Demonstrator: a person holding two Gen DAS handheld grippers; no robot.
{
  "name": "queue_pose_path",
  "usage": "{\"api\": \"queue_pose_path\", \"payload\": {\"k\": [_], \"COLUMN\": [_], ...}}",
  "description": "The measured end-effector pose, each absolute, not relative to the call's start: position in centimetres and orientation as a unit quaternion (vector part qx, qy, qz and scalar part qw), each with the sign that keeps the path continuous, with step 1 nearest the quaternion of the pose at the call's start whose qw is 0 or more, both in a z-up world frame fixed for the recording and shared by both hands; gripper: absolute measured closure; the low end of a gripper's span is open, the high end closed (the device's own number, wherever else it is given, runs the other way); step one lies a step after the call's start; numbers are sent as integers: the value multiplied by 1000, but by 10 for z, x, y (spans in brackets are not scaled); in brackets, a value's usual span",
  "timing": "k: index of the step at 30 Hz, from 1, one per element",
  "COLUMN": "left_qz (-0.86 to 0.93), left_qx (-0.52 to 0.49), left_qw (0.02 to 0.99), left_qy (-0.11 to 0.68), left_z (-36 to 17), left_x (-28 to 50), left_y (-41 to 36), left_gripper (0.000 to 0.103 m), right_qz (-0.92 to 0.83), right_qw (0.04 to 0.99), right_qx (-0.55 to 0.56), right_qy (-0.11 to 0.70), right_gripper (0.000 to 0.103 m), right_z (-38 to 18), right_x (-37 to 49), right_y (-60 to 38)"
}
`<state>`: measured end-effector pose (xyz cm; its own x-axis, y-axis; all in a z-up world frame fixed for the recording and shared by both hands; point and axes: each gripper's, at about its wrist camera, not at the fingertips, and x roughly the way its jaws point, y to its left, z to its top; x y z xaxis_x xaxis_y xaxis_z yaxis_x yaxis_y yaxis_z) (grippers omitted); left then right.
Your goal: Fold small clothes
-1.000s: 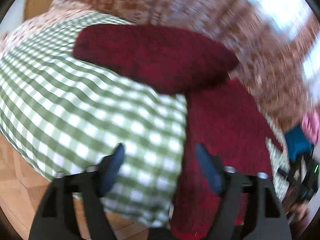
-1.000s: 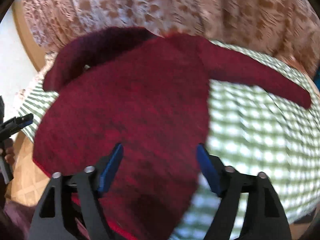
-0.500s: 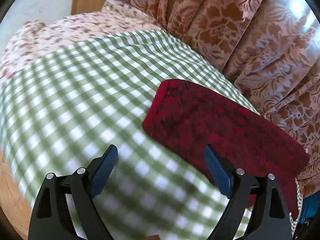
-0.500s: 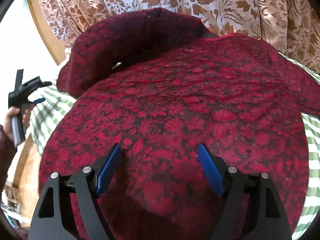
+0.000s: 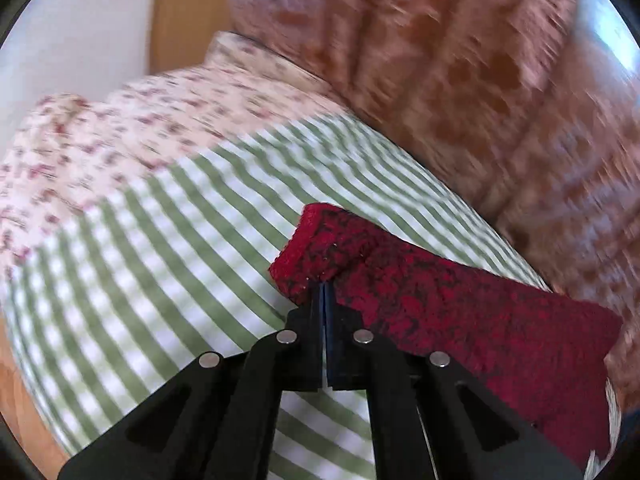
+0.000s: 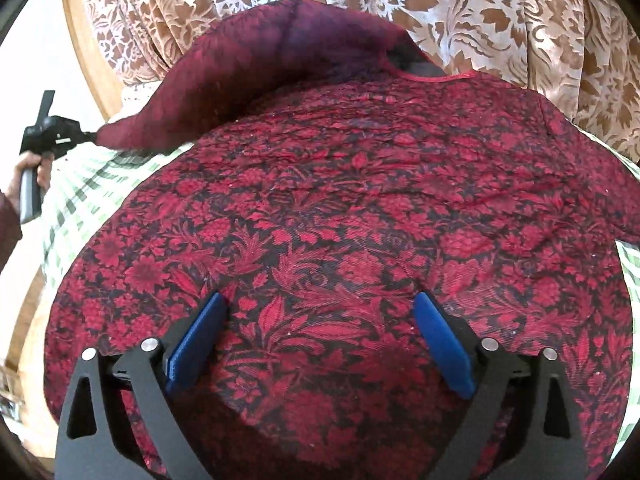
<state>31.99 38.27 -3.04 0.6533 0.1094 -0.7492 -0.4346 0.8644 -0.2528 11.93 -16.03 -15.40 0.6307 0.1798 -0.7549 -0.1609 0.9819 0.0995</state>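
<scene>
Red floral top (image 6: 360, 220) lies spread flat on a green-and-white checked cloth (image 5: 160, 272), its body filling most of the right wrist view, its neckline at the far side toward a brown patterned curtain (image 6: 500, 12). One sleeve (image 5: 460, 304) stretches out to the left across the checks. The left gripper (image 5: 324, 286) has just closed its jaws, and they are now pinched tight on the cuff end of that sleeve, the fabric bunched up just past the blue pads. In the right wrist view the same gripper shows small at the far left, held in a hand (image 6: 28, 176), with the sleeve tip at its front. The right gripper (image 6: 320, 320) hangs over the near part of the top's body; its jaws have just been opening and stand wide, with only the flat fabric below and nothing caught between them. A pink flowered sheet (image 5: 120, 120) lies beyond the checked cloth at the far left.
</scene>
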Motion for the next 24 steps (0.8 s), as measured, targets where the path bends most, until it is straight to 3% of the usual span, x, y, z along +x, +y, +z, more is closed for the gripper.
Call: {"api": "queue_pose_path", "payload": {"k": [6,7,8,9,10,14,18,22,24], "left_qz": [222,233,246,267,290,300,247,212,227], "left_qx": [-168,-167,-167,-172,-176,-183,-84,-25,-36], "left_qw": [866,857,850,843,838,854,895,891,864], "left_qy": [416,429,435,434,429,383,361,401,447], "left_z": [-41,-49,-51,-56,-60,-51,-47,-67,-87], "left_x": [362,369,368,365,360,327,315,333,347], "left_y": [394,395,398,401,405,397,344,312,319], "left_gripper": [100,89,64,55,53,55,55,56,63], "right_qz": [91,90,89,89,89,88,89,88,87], "right_qw": [903,903,903,903,903,904,904,905,906], "right_qx": [3,1,1,1,1,0,-2,-2,-2], "right_qy": [420,421,421,421,420,418,418,416,415], "right_gripper": [4,4,4,4,4,3,3,3,3], "right_z": [-155,-155,-156,-156,-156,-156,-156,-156,-156], "right_x": [121,122,122,122,121,121,121,121,121], "right_y": [-156,-156,-155,-155,-155,-156,-157,-156,-155]}}
